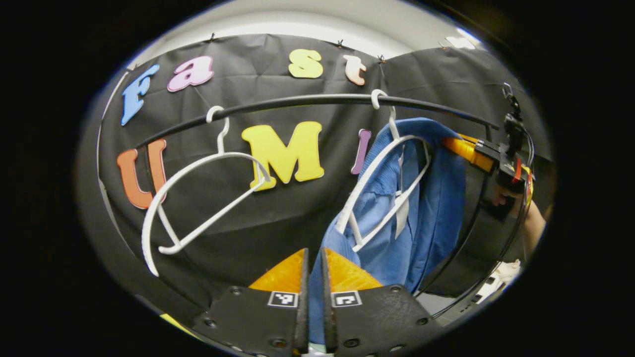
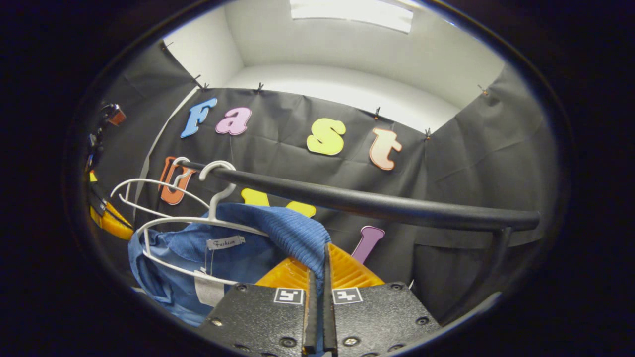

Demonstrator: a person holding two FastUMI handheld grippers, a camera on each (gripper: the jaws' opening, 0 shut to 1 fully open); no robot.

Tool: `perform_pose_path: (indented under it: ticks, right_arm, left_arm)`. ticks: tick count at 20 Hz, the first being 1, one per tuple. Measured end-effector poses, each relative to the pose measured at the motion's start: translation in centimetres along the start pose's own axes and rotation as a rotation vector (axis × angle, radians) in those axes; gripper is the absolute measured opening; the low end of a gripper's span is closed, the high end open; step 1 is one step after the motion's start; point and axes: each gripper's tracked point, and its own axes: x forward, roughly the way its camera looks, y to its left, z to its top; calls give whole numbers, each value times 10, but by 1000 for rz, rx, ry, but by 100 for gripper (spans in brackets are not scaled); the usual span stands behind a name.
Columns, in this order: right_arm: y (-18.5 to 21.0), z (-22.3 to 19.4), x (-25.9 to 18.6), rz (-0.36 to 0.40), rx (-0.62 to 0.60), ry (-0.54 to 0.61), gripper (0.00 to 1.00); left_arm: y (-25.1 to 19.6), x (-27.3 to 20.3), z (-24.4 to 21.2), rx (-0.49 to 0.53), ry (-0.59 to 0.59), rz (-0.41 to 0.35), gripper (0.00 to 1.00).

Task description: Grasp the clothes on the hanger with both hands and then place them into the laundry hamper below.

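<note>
A blue garment point(image 1: 397, 218) hangs on a white hanger point(image 1: 382, 193) hooked over the black rail point(image 1: 297, 101), its cloth bunched in soft folds, with a ribbed knit collar and a small white label at the neck. The left tool point(image 1: 312, 263) is nearly closed, with blue cloth pinched between its fingers at the garment's lower edge. The right tool point(image 2: 320, 270) is likewise clamped on the ribbed collar. An empty white hanger point(image 1: 198, 198) hangs beside it on the rail.
</note>
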Motion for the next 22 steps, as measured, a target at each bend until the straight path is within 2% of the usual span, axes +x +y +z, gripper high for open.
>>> perform_pose_path:
  ticks: [2,4,6,7,10,11,13,15,16,17,18,22]
  right_arm:
    - [1,2,-2,3,6,0,8]
    - [2,0,-2,1,3,3,8]
    - [3,1,-3,2,3,2,8]
    - [3,1,-4,3,7,2,8]
    - [3,2,-7,4,11,2,8]
    - [4,2,-8,7,13,3,8]
    - [2,3,-9,7,5,4,8]
    - [1,3,-9,-3,-9,3,8]
    - [0,3,-9,-9,-14,4,8]
    - [-1,1,-9,-13,-15,7,8]
    - [-4,1,-8,-23,-18,9,8]
    - [-12,-8,-10,-34,8,30,8]
  left_arm:
    - [-14,-6,-4,-80,-6,-49,46]
    - [-39,-11,-4,-84,-13,-125,68]
    - [-37,-2,-17,0,18,-73,89]
    - [-36,8,-26,20,47,-40,86]
    - [-23,35,-35,5,66,36,87]
    - [-16,40,-36,0,70,64,81]
    - [-3,37,-39,8,86,111,48]
    - [1,29,-34,39,77,99,14]
    - [6,22,-25,39,48,119,10]
    - [9,13,-20,18,24,107,0]
    - [11,1,-10,-24,-12,94,5]
    - [18,-34,42,-210,-167,-32,5]
